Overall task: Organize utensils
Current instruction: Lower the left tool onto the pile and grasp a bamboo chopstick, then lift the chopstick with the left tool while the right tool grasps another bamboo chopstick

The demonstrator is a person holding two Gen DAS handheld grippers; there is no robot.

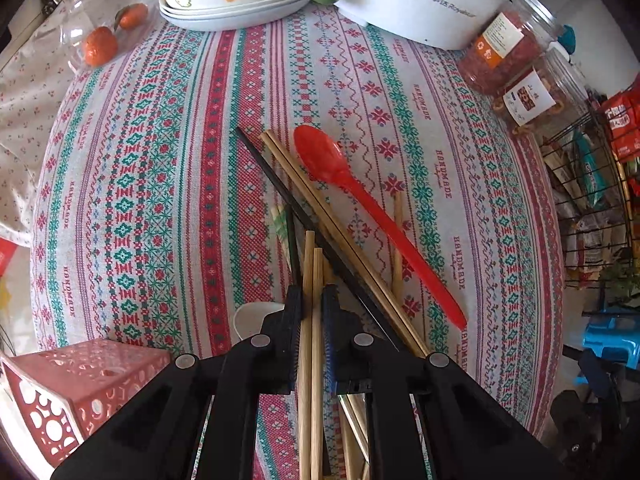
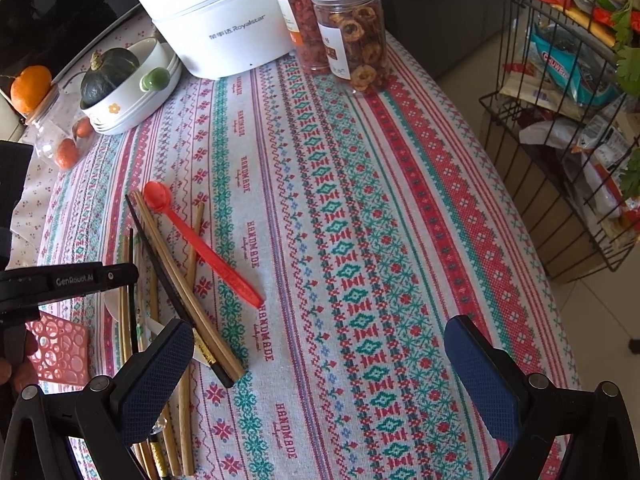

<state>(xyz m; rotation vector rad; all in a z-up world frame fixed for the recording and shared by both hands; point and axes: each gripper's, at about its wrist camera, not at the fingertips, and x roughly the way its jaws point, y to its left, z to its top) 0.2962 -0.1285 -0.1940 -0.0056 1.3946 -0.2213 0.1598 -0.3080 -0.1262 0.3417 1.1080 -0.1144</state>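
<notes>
Two wooden chopsticks [image 1: 311, 320] are pinched between the closed fingers of the left gripper [image 1: 313, 300], above the utensil pile on the worktop [image 1: 180, 160]. Being clamped side by side, one may be twisted loose, or the crossed black chopstick [image 1: 280, 188] dragged along. The right gripper [image 2: 320, 364] is held wide open, empty, beside the pile.

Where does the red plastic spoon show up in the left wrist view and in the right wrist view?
Left wrist view: red plastic spoon lies diagonally at centre, bowl upper left, beside the wooden chopsticks.
Right wrist view: red plastic spoon lies left of centre, bowl towards the top.
Shared landmark: white Royalstar cooker pot at the table's far edge.
</notes>
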